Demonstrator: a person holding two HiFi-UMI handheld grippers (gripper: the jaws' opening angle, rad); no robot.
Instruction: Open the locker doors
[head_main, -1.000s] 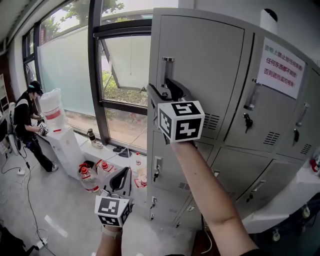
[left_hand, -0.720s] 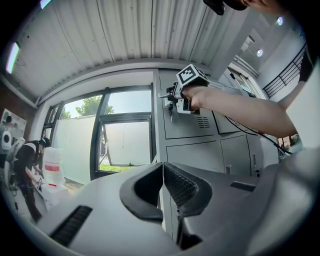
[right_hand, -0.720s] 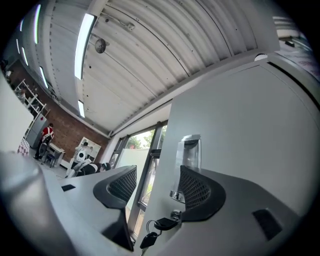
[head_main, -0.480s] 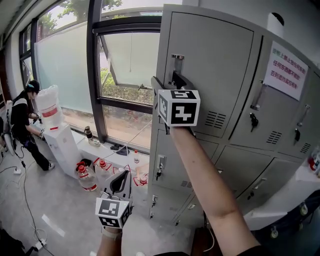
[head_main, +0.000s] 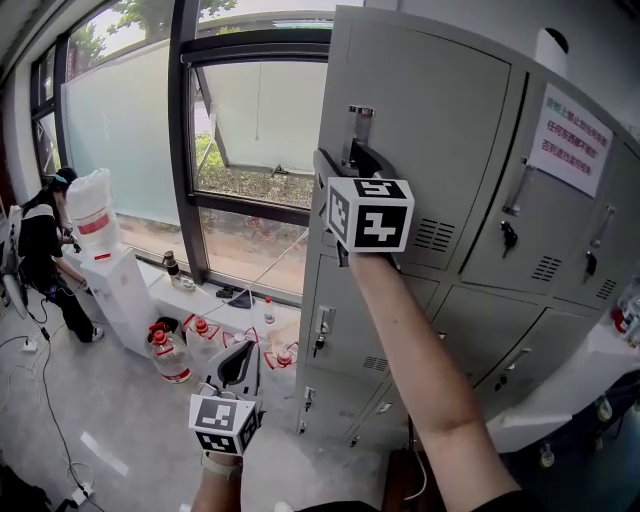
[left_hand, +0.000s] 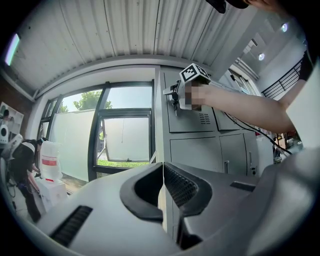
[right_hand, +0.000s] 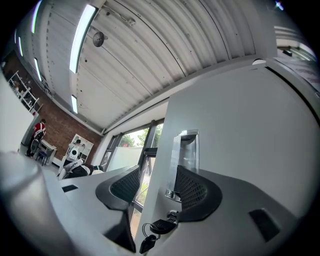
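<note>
Left gripper view shows our left gripper (left_hand: 163, 170) pinched together on nothing, low in front of the top-left locker door (head_main: 430, 120). Our right gripper (right_hand: 156, 182), jaws just narrowed yet apart, straddles that door's edge and chrome handle (right_hand: 186, 150). Left of the door stands the window (head_main: 255, 120).

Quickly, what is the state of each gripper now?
Left gripper: shut, empty.
Right gripper: open; its jaws have just been closing, with the locker handle between them, not yet gripped.
</note>
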